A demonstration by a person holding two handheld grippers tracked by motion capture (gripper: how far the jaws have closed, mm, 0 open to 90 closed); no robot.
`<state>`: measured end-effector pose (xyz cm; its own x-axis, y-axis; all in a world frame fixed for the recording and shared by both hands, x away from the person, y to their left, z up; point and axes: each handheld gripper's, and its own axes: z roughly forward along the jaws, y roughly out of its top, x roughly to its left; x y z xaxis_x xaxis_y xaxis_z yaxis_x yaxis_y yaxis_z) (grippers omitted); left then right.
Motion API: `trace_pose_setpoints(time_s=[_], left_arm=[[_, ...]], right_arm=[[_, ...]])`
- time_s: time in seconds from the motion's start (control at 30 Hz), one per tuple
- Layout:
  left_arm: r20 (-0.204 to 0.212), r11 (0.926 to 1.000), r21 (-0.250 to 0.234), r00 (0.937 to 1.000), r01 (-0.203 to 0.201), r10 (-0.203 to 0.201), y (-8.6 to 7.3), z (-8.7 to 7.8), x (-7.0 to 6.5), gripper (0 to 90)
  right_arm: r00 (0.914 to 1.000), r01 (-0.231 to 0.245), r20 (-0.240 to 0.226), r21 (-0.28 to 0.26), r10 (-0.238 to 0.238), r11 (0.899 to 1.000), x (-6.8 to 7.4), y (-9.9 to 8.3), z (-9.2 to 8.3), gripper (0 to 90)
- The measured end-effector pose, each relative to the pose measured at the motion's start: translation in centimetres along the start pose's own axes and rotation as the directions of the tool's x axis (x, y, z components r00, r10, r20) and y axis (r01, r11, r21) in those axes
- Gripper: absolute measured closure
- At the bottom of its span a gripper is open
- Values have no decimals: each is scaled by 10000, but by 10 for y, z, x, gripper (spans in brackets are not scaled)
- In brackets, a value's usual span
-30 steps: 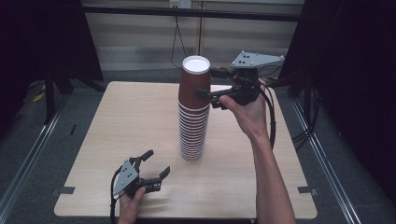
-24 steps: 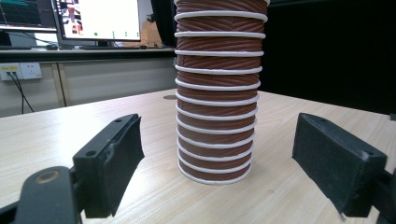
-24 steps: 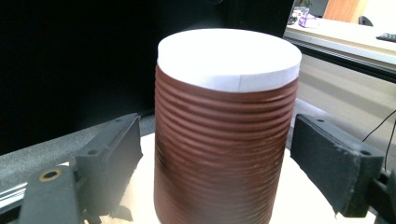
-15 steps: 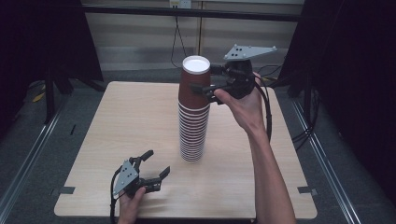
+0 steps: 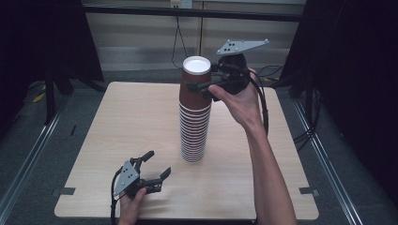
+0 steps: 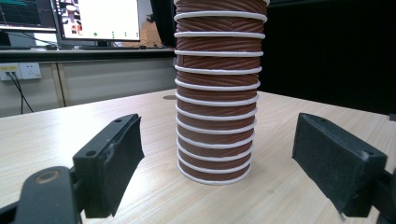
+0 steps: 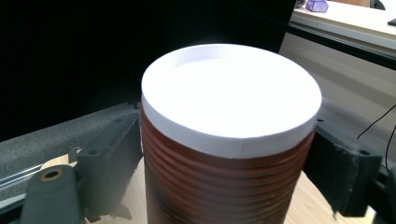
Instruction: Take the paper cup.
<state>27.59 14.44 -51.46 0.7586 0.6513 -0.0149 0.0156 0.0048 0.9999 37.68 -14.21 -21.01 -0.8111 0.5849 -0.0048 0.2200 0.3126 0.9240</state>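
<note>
A tall stack of brown ribbed paper cups (image 5: 194,131) stands upside down near the middle of the wooden table (image 5: 117,122). The top cup (image 5: 196,66) shows its white base (image 7: 231,93). My right gripper (image 5: 199,83) is at the top of the stack, and its jaws have just been closing with the top cup between them. In the right gripper view both pads (image 7: 112,154) lie against the cup's sides. My left gripper (image 5: 158,163) rests low near the table's front edge. Its jaws stand wide apart with nothing between them, pointing at the stack's base (image 6: 215,158).
Dark frame posts and rails run along both sides of the table. Cables hang at the back wall. In the left gripper view, a desk with monitors (image 6: 98,18) stands beyond the table's edge.
My right gripper has slid left from beside the stack's top until its jaws sit around the top cup. The left gripper has stayed where it was.
</note>
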Motion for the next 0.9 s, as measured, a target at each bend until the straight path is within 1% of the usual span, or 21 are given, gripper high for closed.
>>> trace_pose_setpoints(time_s=[0.07,0.47,0.7,0.77,0.83,0.87,0.9], left_arm=[[6,10000,-1,10000,-3,3,0,0,0,157],[1,10000,-4,10000,1,-1,0,0,0,157],[8,10000,2,10000,2,-2,0,0,0,157],[6,10000,-5,10000,8,-8,0,0,0,157],[4,10000,-3,10000,4,-4,0,0,0,157],[4,10000,4,10000,2,-2,0,0,0,157],[4,10000,4,10000,2,-2,0,0,0,157]], right_arm=[[9999,53,133,42,-53,10000,0,0,1,198],[9998,120,152,-15,-119,9999,1,0,-1,206],[9998,105,178,-422,-98,9991,2,3,-5,208],[9997,143,194,-630,-131,9979,3,5,-7,208],[9997,157,216,-686,-143,9975,3,5,-8,208],[9997,117,217,-896,-98,9959,3,5,-9,209],[9997,117,217,-896,-98,9959,3,5,-9,209]])
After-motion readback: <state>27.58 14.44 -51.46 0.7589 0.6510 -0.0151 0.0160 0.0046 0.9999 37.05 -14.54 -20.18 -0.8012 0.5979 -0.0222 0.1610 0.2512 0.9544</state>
